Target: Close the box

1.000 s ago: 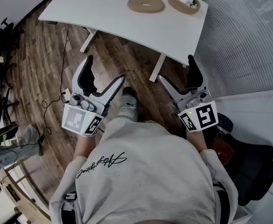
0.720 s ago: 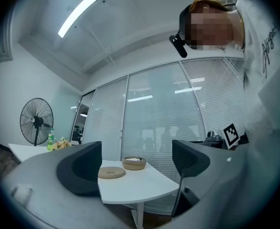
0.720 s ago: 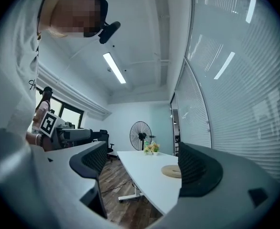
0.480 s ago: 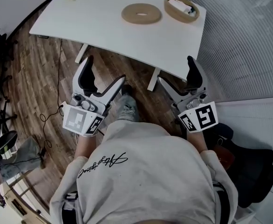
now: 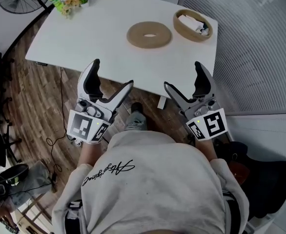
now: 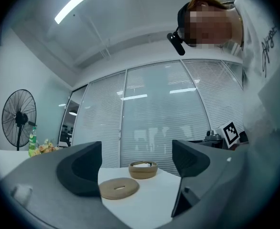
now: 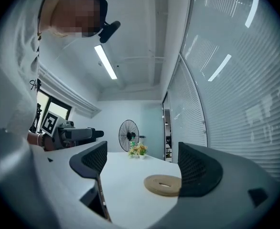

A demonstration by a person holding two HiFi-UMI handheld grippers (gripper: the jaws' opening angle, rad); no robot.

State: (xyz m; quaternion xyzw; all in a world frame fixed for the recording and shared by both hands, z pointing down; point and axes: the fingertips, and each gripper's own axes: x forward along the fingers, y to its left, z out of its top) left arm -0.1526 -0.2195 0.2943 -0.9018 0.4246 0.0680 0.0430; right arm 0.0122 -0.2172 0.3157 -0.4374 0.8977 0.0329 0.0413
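head view: round wooden box (image 5: 195,25) on far right of white table (image 5: 84,38), flat lid (image 5: 149,34) just beside it, not touching. left gripper (image 5: 112,73) and right gripper (image 5: 182,74) both gaping, empty. lid likely light, stiff, thin; pinch at rim. right gripper view shows lid only; left gripper view shows both.

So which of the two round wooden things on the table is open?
The round wooden box near the blinds: it has a raised wall with something white inside. The other is a flat lid with a slot.
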